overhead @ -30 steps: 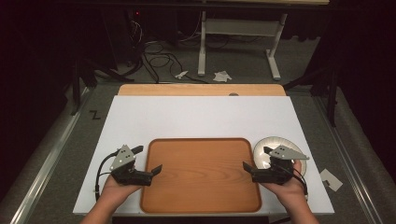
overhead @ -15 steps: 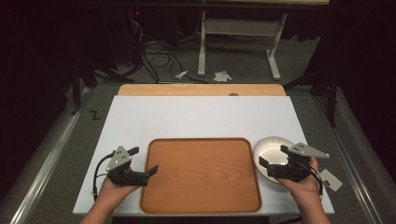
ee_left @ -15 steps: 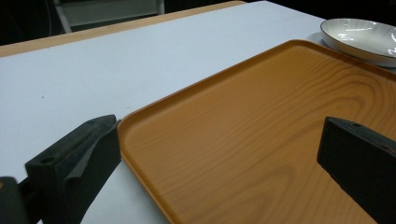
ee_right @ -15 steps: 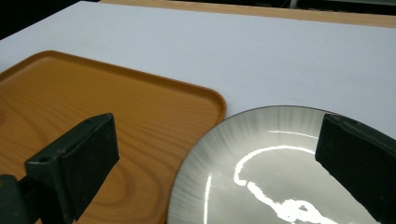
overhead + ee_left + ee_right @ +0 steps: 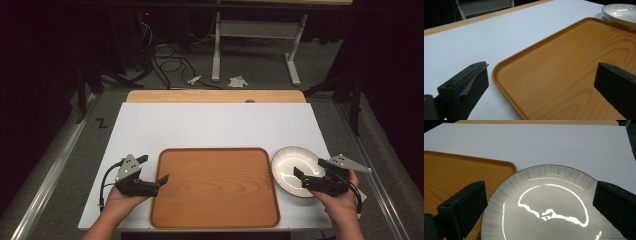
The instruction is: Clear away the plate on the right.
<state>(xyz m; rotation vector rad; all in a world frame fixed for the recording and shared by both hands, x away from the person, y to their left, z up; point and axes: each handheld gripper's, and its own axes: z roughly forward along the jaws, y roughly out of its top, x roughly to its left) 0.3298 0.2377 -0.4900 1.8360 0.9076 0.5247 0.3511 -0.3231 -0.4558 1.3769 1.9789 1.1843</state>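
Observation:
A wood-grain orange tray (image 5: pixel 215 192) lies on the white table surface near the front edge. A shallow white plate with a dark rim (image 5: pixel 289 167) sits just right of it, touching or nearly touching the tray's rim. My left gripper (image 5: pixel 161 182) is open at the tray's left edge. In the left gripper view, one jaw is over the white surface and the other over the tray (image 5: pixel 564 70); the plate (image 5: pixel 621 12) shows far off. My right gripper (image 5: pixel 300 179) is open at the plate's near right side. Its jaws flank the plate (image 5: pixel 549 202), with the tray's corner (image 5: pixel 456 172) to the left.
The white board (image 5: pixel 220 125) stretches bare behind the tray, and a strip of wooden tabletop (image 5: pixel 215 96) shows at the back. Beyond the table are a dark floor with cables (image 5: pixel 165 55), scraps of paper and a white table frame (image 5: pixel 250 30).
My right gripper has slid to the right and a little toward the person, uncovering more of the plate. The left gripper has barely moved.

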